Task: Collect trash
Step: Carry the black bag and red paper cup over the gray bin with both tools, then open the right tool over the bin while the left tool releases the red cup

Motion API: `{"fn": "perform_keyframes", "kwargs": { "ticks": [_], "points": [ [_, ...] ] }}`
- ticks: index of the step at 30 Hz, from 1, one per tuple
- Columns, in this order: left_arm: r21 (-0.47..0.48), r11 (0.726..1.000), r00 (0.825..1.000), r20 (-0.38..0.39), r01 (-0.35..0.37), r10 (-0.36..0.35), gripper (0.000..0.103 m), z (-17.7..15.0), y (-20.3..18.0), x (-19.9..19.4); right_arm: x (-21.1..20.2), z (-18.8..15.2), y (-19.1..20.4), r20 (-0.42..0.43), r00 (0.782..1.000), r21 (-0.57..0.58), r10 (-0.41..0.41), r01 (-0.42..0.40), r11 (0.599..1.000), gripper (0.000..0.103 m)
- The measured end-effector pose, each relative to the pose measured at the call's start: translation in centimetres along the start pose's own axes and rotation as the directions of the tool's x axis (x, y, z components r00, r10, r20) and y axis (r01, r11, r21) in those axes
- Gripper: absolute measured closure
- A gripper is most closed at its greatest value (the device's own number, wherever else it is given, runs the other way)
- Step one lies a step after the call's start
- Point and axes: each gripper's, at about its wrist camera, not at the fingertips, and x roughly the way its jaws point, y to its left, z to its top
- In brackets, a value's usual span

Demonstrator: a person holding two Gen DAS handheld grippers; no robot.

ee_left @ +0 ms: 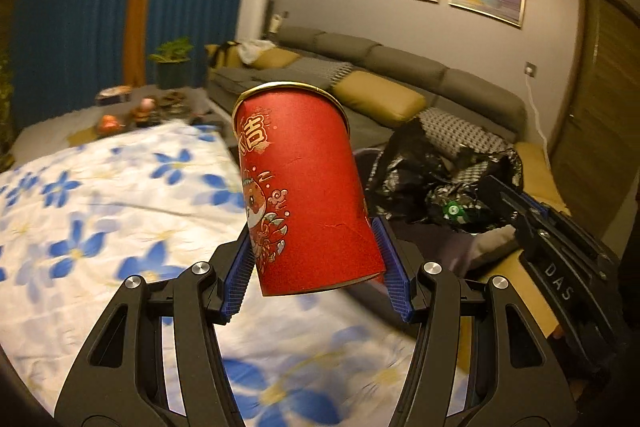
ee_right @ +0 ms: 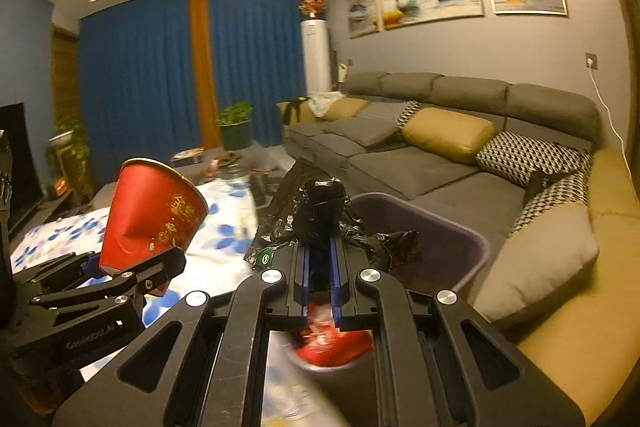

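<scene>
My left gripper (ee_left: 316,267) is shut on a red paper canister (ee_left: 304,195) with gold rim and cartoon print, held upright and tilted above the flowered table. It also shows in the right wrist view (ee_right: 154,215) at the left. My right gripper (ee_right: 320,267) is shut on the edge of a black trash bag (ee_right: 324,211), holding it up over a purple bin (ee_right: 452,247). The bag (ee_left: 448,179) and the right gripper body (ee_left: 560,259) show at the right of the left wrist view. Red trash (ee_right: 336,343) lies below the right jaws.
A table with a white cloth with blue flowers (ee_left: 100,227) is at the left. A grey sofa (ee_right: 440,155) with yellow and patterned cushions runs along the right. Small items (ee_left: 140,111) and a potted plant (ee_left: 172,63) stand farther back by blue curtains.
</scene>
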Motion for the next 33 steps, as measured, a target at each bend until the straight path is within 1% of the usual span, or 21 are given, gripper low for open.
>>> {"fn": "perform_keyframes", "kwargs": {
  "ticks": [2, 6, 10, 12, 15, 18, 20, 21, 24, 25, 26, 27, 29, 31, 33],
  "points": [
    [0.019, 0.999, 0.999, -0.011, 0.036, -0.036, 0.047, 0.1, -0.9, 1.6, 0.4, -0.2, -0.9, -0.004, 1.000, 0.009, -0.011, 0.011, 1.000, 0.094],
    [0.047, 0.997, 0.998, -0.024, 0.068, -0.066, 0.047, 0.0, -2.1, 3.6, 1.8, -0.4, -2.1, -0.022, 0.999, 0.011, -0.028, 0.029, 1.000, 0.093],
    [0.031, 0.994, 0.993, -0.056, 0.107, -0.105, 0.046, -0.2, -2.4, 5.8, 2.9, -0.5, -2.7, -0.038, 0.999, 0.020, -0.027, 0.027, 0.999, 0.093],
    [0.027, 0.993, 0.992, -0.067, 0.112, -0.110, 0.046, -0.3, -2.4, 6.6, 3.3, -0.7, -3.0, -0.043, 0.999, 0.028, -0.019, 0.020, 0.999, 0.093],
    [0.012, 0.989, 0.985, -0.097, 0.146, -0.144, 0.046, -0.5, -2.8, 8.1, 3.7, -0.8, -3.4, -0.054, 0.998, 0.034, -0.012, 0.013, 0.999, 0.093],
    [0.017, 0.985, 0.979, -0.111, 0.172, -0.170, 0.045, -0.7, -2.8, 8.7, 4.2, -0.9, -3.9, -0.065, 0.998, 0.044, -0.008, 0.011, 0.999, 0.081],
    [0.023, 0.985, 0.979, -0.119, 0.170, -0.166, 0.037, -1.0, -2.8, 9.0, 4.3, -0.8, -3.9, -0.066, 0.998, 0.052, -0.008, 0.011, 0.999, 0.072],
    [0.021, 0.986, 0.979, -0.121, 0.166, -0.162, 0.033, -1.1, -2.6, 9.1, 4.3, -0.8, -4.1, -0.067, 0.998, 0.055, -0.012, 0.015, 0.998, 0.071],
    [-0.001, 0.990, 0.982, -0.123, 0.143, -0.142, 0.027, -1.4, -1.9, 8.9, 4.0, -0.9, -4.4, -0.064, 0.998, 0.061, -0.020, 0.024, 0.998, 0.065],
    [-0.002, 0.992, 0.984, -0.120, 0.129, -0.129, 0.025, -1.5, -1.8, 8.6, 3.8, -0.9, -4.5, -0.061, 0.998, 0.063, -0.023, 0.027, 0.998, 0.060],
    [-0.002, 0.994, 0.987, -0.114, 0.111, -0.110, 0.024, -1.6, -1.5, 8.3, 3.7, -0.9, -4.6, -0.059, 0.998, 0.064, -0.025, 0.029, 0.998, 0.053],
    [0.004, 0.996, 0.990, -0.106, 0.088, -0.088, 0.022, -1.8, -1.2, 7.6, 3.5, -0.9, -4.6, -0.056, 0.998, 0.062, -0.029, 0.033, 0.998, 0.049],
    [0.025, 0.999, 0.995, -0.094, 0.039, -0.037, 0.019, -2.3, -1.0, 6.3, 2.8, -1.1, -4.4, -0.049, 0.998, 0.051, -0.039, 0.041, 0.998, 0.033],
    [0.052, 0.998, 0.997, -0.073, -0.021, 0.025, 0.016, -2.9, -0.8, 4.6, 2.2, -1.3, -3.8, -0.044, 0.998, 0.037, -0.046, 0.048, 0.998, 0.024],
    [0.066, 0.993, 0.994, -0.053, -0.094, 0.098, 0.015, -3.7, -0.4, 2.7, 1.6, -1.5, -3.2, -0.041, 0.998, 0.024, -0.051, 0.052, 0.998, 0.017]
  ]
}}
